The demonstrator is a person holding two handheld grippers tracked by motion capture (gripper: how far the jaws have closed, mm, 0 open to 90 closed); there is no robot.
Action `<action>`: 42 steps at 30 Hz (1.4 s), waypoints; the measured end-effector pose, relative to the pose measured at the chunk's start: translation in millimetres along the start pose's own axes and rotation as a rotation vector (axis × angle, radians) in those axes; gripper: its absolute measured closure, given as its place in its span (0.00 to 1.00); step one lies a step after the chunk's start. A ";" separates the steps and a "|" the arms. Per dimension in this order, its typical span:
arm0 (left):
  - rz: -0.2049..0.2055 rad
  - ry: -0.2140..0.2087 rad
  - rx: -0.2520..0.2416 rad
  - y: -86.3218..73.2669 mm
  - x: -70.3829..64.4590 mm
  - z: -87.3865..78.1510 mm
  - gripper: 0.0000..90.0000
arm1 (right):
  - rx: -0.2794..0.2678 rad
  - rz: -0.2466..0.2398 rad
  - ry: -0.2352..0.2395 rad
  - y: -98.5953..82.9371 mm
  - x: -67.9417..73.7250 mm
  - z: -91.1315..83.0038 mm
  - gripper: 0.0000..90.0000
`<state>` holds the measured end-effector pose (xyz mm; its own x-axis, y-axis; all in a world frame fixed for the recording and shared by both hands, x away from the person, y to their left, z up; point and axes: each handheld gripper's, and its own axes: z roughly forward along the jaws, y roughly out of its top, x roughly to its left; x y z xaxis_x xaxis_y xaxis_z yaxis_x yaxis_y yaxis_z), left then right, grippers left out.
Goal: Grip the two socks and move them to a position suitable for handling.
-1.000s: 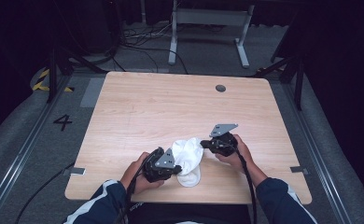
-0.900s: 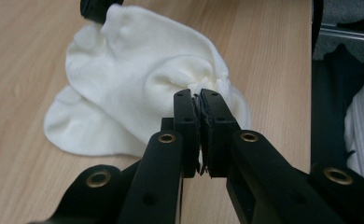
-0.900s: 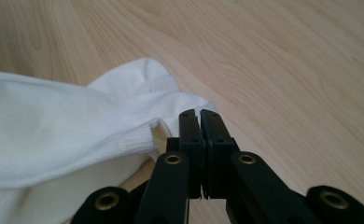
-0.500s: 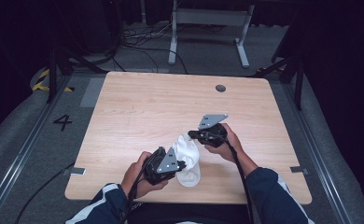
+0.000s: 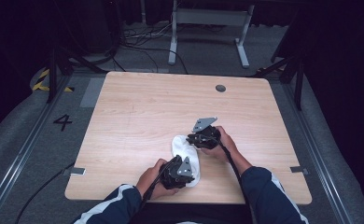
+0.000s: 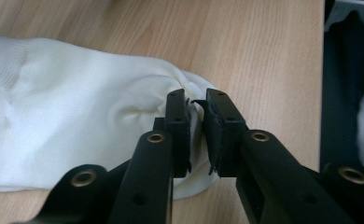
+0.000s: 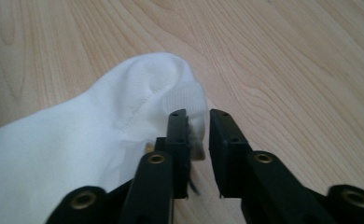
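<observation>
A small white knitted sock (image 5: 185,156) lies stretched near the front edge of the pale wooden desk (image 5: 138,112). The left gripper (image 6: 196,128) pinches one end, the right gripper (image 7: 198,133) the ribbed cuff, jaws clamped on cloth, probably to flatten it. Bare desk stretches beyond.

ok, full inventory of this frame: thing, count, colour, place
sock: 1, white, near-centre of the table, stretched between both grippers
table: 1, light wood, centre
grommet: 1, dark, table's far right
floor marking "4": 1, black, left of the table
frame: 1, grey metal, floor beyond the table
left hand-held gripper: 1, black, shut on the sock's near end
right hand-held gripper: 1, black, pinching the sock's far edge
sleeves: 2, navy and white, bottom edge
</observation>
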<state>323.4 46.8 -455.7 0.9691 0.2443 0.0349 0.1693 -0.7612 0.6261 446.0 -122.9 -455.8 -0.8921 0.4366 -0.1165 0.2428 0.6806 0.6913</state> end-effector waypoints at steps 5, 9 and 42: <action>-0.020 0.015 -0.106 -3.2 3.9 -28.9 0.74 | -0.025 0.044 -0.038 -7.7 -1.6 -13.5 0.65; -0.052 0.064 -0.152 -7.6 13.3 -45.0 0.70 | -0.052 0.026 -0.045 -15.9 5.1 -36.1 0.62; -0.188 0.120 -0.092 -25.5 83.8 9.1 0.67 | -0.073 -0.191 0.245 -30.6 92.2 -69.7 0.97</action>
<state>401.9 81.2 -475.8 0.8926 0.4508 -0.0002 0.3228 -0.6389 0.6983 329.7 -144.5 -438.0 -0.9863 0.1441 -0.0803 0.0417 0.6886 0.7239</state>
